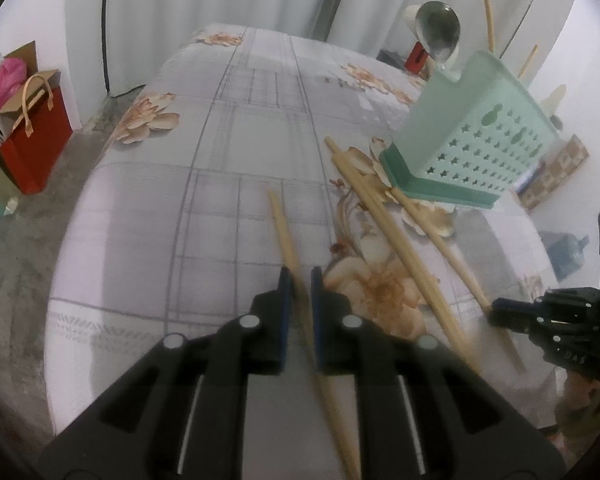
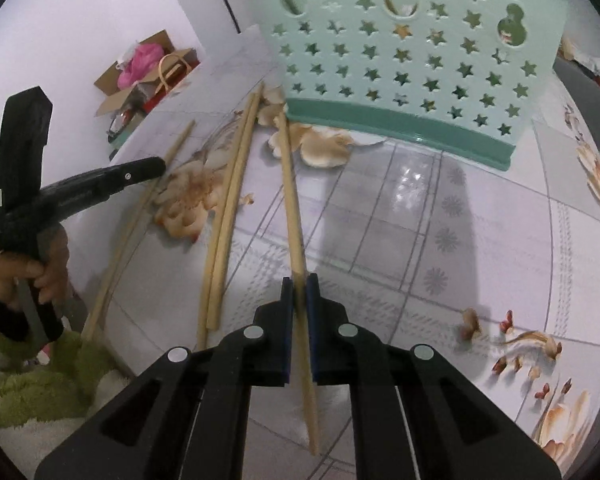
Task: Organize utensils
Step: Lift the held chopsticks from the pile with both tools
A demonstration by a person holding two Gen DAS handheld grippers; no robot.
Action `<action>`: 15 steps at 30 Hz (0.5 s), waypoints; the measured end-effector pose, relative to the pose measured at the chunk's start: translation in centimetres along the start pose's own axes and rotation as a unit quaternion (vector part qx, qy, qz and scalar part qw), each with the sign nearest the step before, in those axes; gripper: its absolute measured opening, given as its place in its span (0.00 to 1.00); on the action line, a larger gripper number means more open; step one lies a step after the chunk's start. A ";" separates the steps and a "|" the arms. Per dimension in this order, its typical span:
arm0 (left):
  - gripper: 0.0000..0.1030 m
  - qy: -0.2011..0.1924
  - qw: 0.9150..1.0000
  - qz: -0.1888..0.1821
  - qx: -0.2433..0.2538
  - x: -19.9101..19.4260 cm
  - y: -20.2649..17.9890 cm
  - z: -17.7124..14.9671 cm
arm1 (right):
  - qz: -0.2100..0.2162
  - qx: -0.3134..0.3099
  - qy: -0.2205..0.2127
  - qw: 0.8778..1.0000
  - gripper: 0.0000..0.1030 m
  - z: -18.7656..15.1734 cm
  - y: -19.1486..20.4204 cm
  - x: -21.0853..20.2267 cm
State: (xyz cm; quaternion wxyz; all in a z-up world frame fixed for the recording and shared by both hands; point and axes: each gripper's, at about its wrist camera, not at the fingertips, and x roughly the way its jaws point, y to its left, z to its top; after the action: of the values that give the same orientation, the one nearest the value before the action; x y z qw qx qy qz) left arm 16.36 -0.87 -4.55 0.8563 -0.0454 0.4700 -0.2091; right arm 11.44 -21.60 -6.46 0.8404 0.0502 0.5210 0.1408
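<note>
So far the job looks partly done. The green holder stands on the flowered tablecloth, and over its rim the left wrist view shows a metal spoon and the tips of at least two chopsticks already standing in it, with a pale utensil at its far side that is too small to name. Four chopsticks are not yet in it. The left gripper has its jaws drawn nearly together around one chopstick, which runs between the blue pads and out past the tips; the gap looks a little wider than the stick, so I cannot tell if it is truly clamped. The right gripper has its jaws closed tight on another chopstick, whose far end points at the base of the holder. Between the two held sticks a pair of chopsticks lies side by side on the cloth, untouched, its far ends near the holder's corner. By my judgement, what is left is to lift both held sticks into the holder, then come back for the pair; no other loose utensils show on the table.
</note>
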 end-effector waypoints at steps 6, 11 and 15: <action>0.09 0.008 1.000 0.025 0.013 1.2 -0.5 1.8 | 0.005 -0.016 -0.014 1.000 0.08 3.1 1.1 2.2; 0.09 0.013 1.000 0.015 0.006 2.0 -0.4 3.1 | -0.004 -0.041 -0.026 0.999 0.08 5.9 2.4 3.8; 0.06 0.007 0.999 0.025 0.019 2.1 -0.8 3.1 | -0.024 -0.059 -0.036 0.997 0.08 6.8 3.4 4.5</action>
State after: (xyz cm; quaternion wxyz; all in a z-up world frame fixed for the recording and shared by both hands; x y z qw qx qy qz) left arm 19.68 -2.79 -4.32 0.8586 -0.0159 0.4732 -0.1966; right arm 18.78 -16.67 -6.44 0.8632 -0.0067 0.4822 0.1495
